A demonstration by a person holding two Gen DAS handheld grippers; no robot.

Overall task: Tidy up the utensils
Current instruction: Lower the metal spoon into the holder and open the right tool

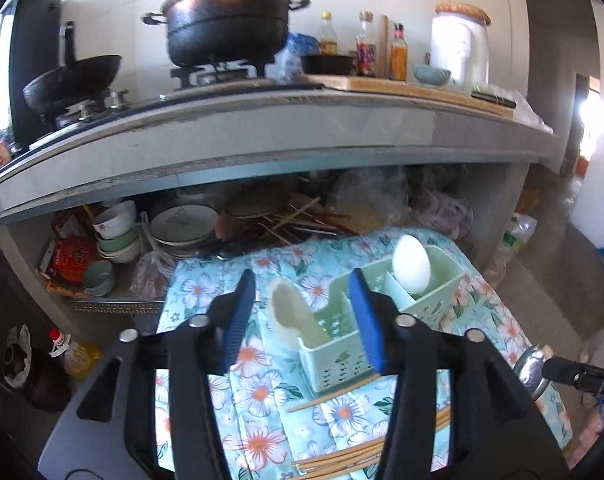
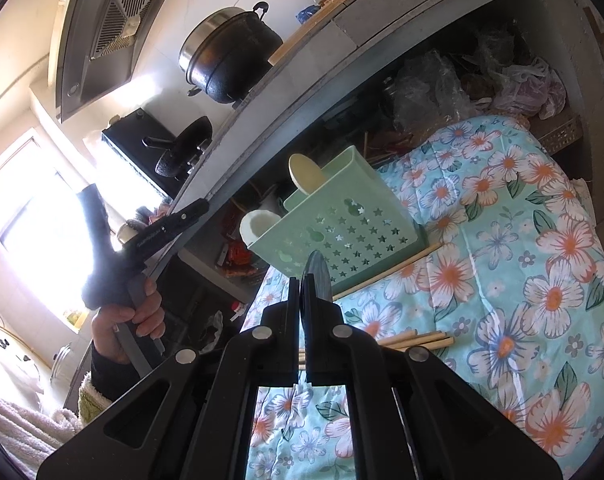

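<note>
A metal spoon (image 2: 318,276) is clamped between the closed fingers of the right gripper (image 2: 300,280) just in front of the green holder (image 2: 337,216), which is set on the flowered cloth (image 2: 521,264) with two spoons inside and chopsticks (image 1: 341,460) beside it, while the left gripper (image 1: 303,316) is held spread wide and empty above the holder.

White tiled walls (image 1: 114,20) stood behind a grey counter (image 1: 262,128). A range hood (image 2: 102,32) hung above, and bright daylight poured through a window (image 2: 26,208).

Floral cloth (image 1: 262,396) carries green caddy (image 1: 333,364); loose chopsticks (image 1: 341,462).
</note>
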